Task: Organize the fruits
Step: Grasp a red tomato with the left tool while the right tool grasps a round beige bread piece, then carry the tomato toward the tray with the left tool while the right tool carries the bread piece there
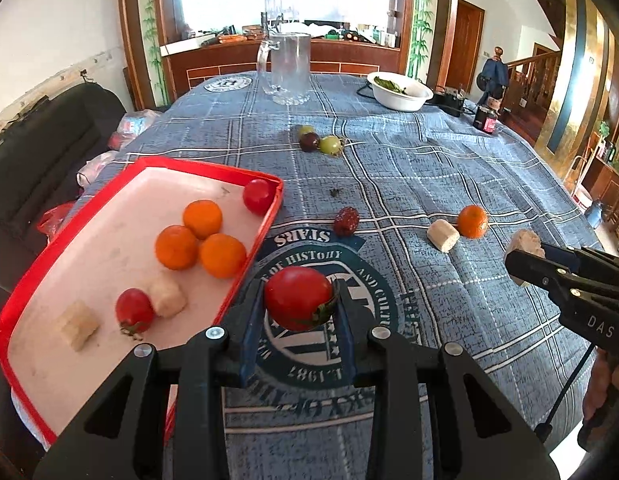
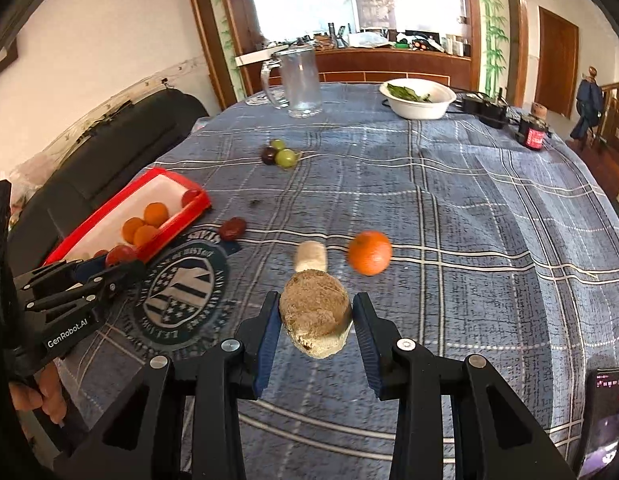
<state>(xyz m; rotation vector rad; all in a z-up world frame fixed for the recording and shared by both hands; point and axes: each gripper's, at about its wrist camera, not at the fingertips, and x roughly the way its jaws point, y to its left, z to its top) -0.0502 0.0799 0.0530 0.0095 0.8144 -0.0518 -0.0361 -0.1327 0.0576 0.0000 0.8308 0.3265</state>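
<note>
A: Tomato (image 1: pixel 298 298) sits clamped between the pads of the left gripper (image 1: pixel 299 300), lifted clear of the tabletop (image 1: pixel 449 168) and just beside the red tray (image 1: pixel 253 240). I'd call this the carry step: picked, not yet dropped.

B: And the right gripper (image 2: pixel 315 318)?

A: Closed on a pale, brownish chunk (image 2: pixel 315 316), which also hangs above the cloth. What the chunk is I can't say; peeled fruit or a cut stem, perhaps.

B: So both go to the tray?

A: Likely. It already holds three oranges (image 1: pixel 201 240), two small tomatoes (image 1: pixel 134 310) and two pale pieces (image 1: pixel 167 299). The left one needs a short swing over the near rim and a low release, since a round tomato would roll on that smooth floor. The right one has the whole crest on the cloth to cross, and the two grippers should not meet over the same corner.

B: What remains out on the cloth?

A: One orange (image 2: pixel 369 253), another pale chunk (image 2: pixel 309 257) just beside it, a dark red wrinkled fruit (image 1: pixel 346 221) near the tray's far corner, and three grapes (image 1: pixel 319 142) further back, well apart from the rest.

B: Anything you can't make out?

A: The tray's near left corner is cut off behind the gripper body. In the right view, the held chunk covers the base of the one lying behind it. The small dark speck (image 1: pixel 333 192) mid-cloth is too small to name.
</note>
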